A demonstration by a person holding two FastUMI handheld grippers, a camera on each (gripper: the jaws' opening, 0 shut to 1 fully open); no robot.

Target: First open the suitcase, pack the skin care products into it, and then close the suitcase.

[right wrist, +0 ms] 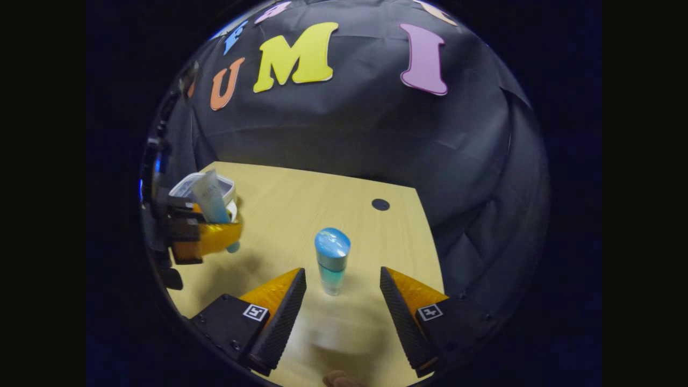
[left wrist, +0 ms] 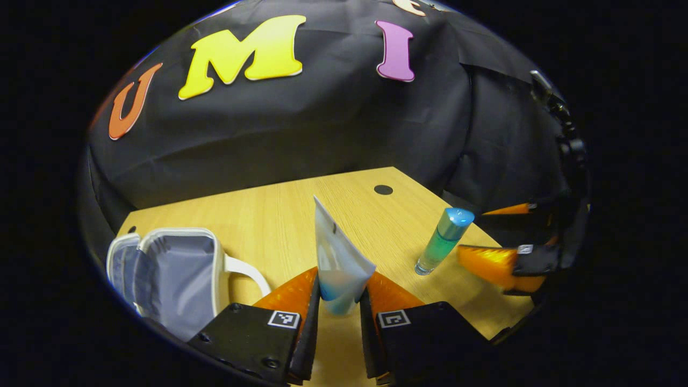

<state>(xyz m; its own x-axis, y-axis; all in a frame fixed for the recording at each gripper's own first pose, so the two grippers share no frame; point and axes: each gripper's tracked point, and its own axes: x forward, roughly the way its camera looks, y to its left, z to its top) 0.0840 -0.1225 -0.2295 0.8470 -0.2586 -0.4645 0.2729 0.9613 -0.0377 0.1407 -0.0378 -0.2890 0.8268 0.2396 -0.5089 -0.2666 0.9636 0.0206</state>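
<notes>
Left gripper (left wrist: 343, 293) is seen at the bottom of the left gripper view with both fingers (left wrist: 294, 294) pressed against the lower end of a white-and-blue squeeze tube (left wrist: 338, 258), which is held cap down and flat crimped end up, raised above the wooden table (left wrist: 279, 209). To the left of that gripper, at the table's left edge, a small white suitcase (left wrist: 177, 274) is seen lying open, its grey lining exposed and its handle (left wrist: 244, 269) pointed toward the gripper. To the right, a slim bottle (left wrist: 443, 242) with a blue cap and greenish-blue liquid is seen standing upright on the table; the right gripper (left wrist: 505, 236) is visible just beyond it, blurred, its fingers parted.

In the right gripper view, the right gripper (right wrist: 341, 287) is shown with its jaws spread wide, one finger on each side of the bottle (right wrist: 332, 260), and neither finger appears to touch it, though the gap is hard to judge. The bottle is set near the middle of the table (right wrist: 301, 199). At the far left, the left gripper (right wrist: 212, 236) is seen clamping the tube (right wrist: 210, 199) in front of the suitcase (right wrist: 201, 185). A dark round hole (right wrist: 380, 204) is set in the tabletop toward the back
</notes>
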